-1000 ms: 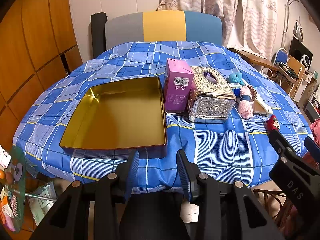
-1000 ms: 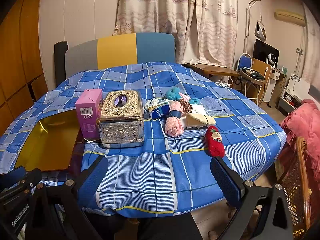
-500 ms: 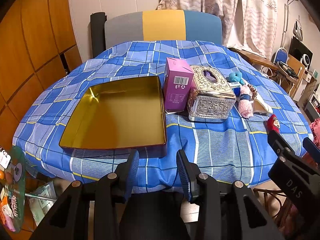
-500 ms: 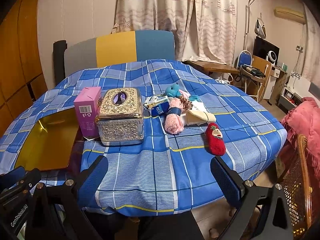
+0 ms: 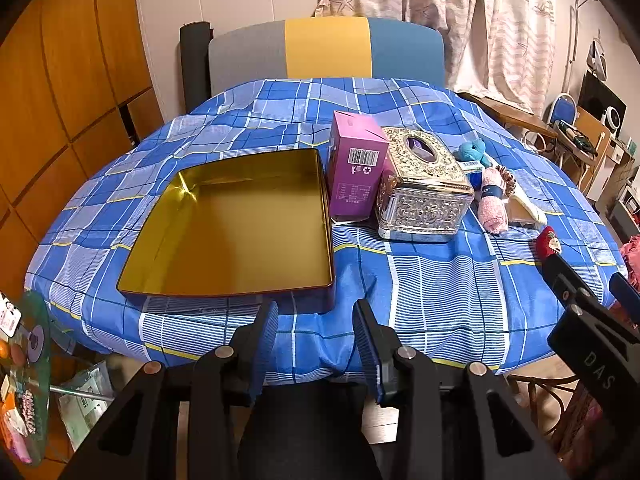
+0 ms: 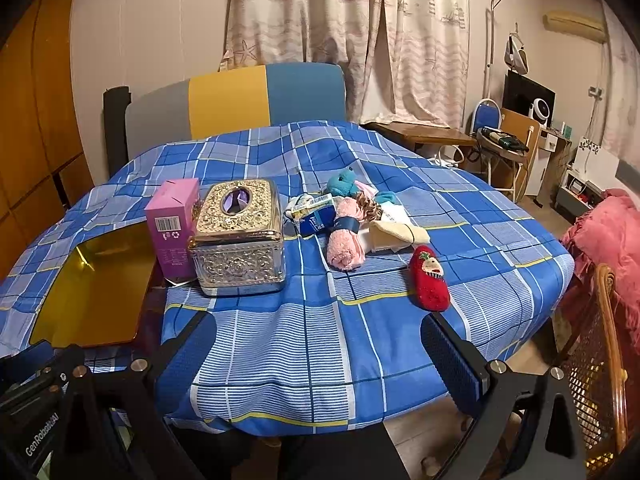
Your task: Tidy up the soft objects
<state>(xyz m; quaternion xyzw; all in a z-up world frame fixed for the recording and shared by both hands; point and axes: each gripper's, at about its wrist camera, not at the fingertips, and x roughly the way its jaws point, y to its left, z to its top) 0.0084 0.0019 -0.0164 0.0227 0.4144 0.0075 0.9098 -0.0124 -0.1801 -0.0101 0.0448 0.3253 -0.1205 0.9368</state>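
On the left side of the checked blue tablecloth [image 5: 432,280] lies an open gold tin tray [image 5: 232,232], with nothing in it. Next come a purple carton [image 5: 358,172] and a silver embossed tissue box [image 5: 422,192], close beside each other. Further right is the soft pile: a teal plush toy [image 6: 342,184], a pink rolled towel [image 6: 344,240], a cream cloth [image 6: 398,234], and a red slipper sock [image 6: 430,278] lying a little apart. The left gripper [image 5: 316,332] has its jaws moderately apart and holds nothing; the right gripper [image 6: 316,344] stands wide apart, also with nothing between its jaws. I think carrying a soft item leftward could knock the carton over, or a shallow pinch could let the towel unroll.
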